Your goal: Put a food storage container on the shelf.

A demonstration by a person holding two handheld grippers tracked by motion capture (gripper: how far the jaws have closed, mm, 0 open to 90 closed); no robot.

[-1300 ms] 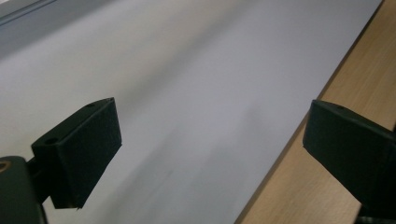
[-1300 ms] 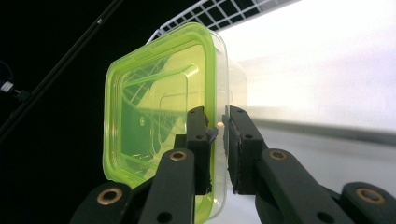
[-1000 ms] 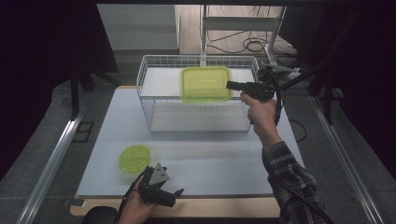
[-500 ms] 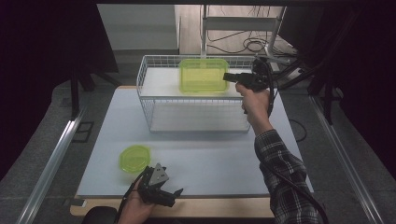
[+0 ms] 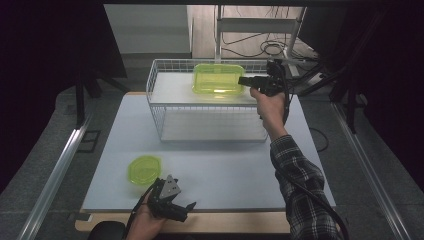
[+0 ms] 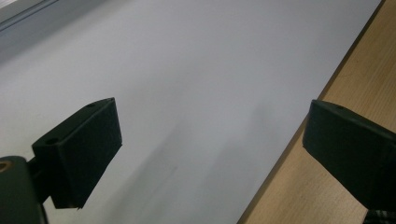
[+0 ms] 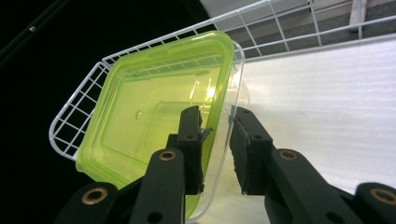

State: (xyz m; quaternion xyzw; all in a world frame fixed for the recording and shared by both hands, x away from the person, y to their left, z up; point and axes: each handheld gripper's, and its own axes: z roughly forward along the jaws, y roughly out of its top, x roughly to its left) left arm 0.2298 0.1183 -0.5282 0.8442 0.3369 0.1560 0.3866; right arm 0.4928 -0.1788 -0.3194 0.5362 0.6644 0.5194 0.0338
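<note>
White-topped counter (image 5: pixel 220 165): right hand-held gripper (image 5: pixel 246 80) clamps rim of yellow-green clear plastic rectangular container (image 5: pixel 218 79) over white wire basket (image 5: pixel 165 117); left hand-held gripper (image 5: pixel 187 211) gapes wide near round yellow-green lid (image 5: pixel 142 169).

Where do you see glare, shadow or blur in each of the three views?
High view: dark surroundings, glare on the green container in the wire basket. Left gripper view: soft shadow on the white mat, blurred claw tips. Right gripper view: bright highlight on the container's lid, black background at left.
</note>
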